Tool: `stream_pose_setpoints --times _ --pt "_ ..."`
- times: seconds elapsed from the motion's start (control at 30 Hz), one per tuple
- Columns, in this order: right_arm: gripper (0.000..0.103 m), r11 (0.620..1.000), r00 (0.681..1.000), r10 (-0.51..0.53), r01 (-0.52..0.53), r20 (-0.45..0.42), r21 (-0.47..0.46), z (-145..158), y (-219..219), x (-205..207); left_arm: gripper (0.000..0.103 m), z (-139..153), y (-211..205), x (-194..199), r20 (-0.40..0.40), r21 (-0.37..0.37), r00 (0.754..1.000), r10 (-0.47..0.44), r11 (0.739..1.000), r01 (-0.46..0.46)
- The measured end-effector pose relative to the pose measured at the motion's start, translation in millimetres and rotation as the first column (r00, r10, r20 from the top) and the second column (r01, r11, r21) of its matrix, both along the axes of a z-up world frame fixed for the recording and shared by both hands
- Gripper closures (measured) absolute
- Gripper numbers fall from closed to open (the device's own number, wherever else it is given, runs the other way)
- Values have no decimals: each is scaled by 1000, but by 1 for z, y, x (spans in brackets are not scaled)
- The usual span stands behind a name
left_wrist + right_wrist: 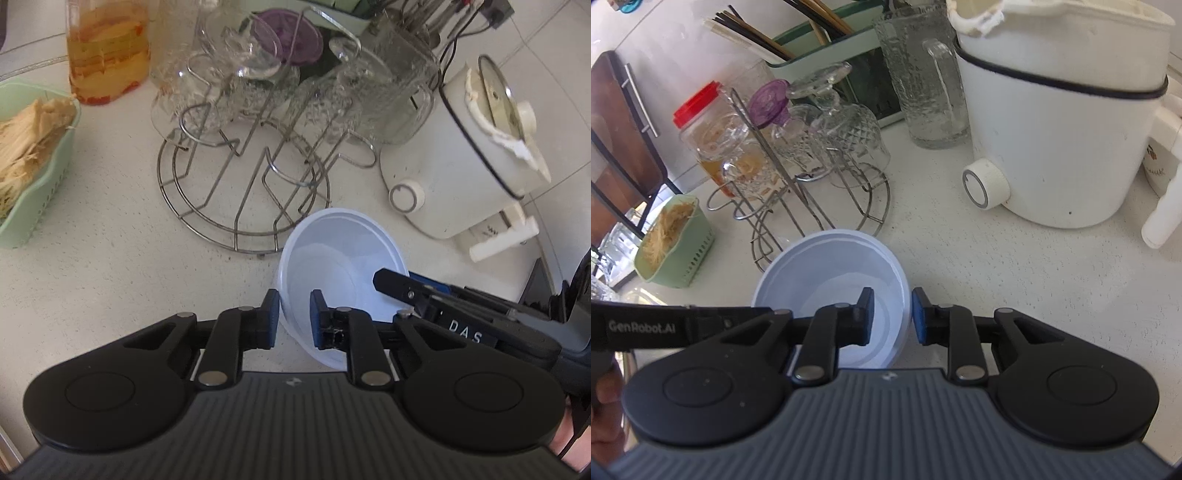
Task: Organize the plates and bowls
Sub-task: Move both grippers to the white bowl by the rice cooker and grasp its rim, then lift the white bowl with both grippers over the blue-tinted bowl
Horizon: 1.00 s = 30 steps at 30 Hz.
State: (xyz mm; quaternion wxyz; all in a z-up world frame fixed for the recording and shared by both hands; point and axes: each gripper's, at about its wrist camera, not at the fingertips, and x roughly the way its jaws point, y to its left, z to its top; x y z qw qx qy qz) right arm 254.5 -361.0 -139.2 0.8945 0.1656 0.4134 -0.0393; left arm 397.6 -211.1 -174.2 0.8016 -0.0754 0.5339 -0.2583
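Speckled white worktop (pixel 110 266) carried the whole setup; tiled wall behind. Translucent white plastic bowl (pixel 340 266) sat tilted on the worktop, just in front of the round wire glass rack (pixel 243 192) and near the white cooker (pixel 461 166), which stood toward the back right of the worktop.

Left tongs (pixel 293 319) straddled the bowl's near-left rim: one blue pad outside the wall, the other inside, jaws narrow and closed on the rim. Right tongs (pixel 892 315) took the opposite rim the same way: one pad inside the bowl, the other outside against the wall, jaws narrow and gripping. Bowl thus held from both sides.

Readable writing: "DAS" in white letters on the right tongs' body as seen in the left wrist view; "GenRobot.AI" on the left tongs' body as seen in the right wrist view. Small mark on the cooker's dial not legible.

Pose: both tongs pointed steeply down at the worktop and converged on the bowl from opposite sides. Part of a hand (pixel 605 398) visible under the left tongs' handle.

Green basket (pixel 40 177) of dried strands sat at the worktop's left edge.
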Motion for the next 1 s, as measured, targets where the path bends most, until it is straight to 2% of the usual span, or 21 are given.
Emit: stream_pose_setpoints --times 0.3,0.53,1.0 --pt "78 1000 997 -12 10 79 29 30 3 -25 82 38 5 -14 64 -20 998 0 1000 1" --pt "77 998 989 -23 15 147 55 55 2 -52 82 65 8 -40 112 -46 994 15 999 -10" --pt "76 996 979 37 -53 203 74 75 32 -92 81 95 45 -97 163 -62 982 99 994 -90"
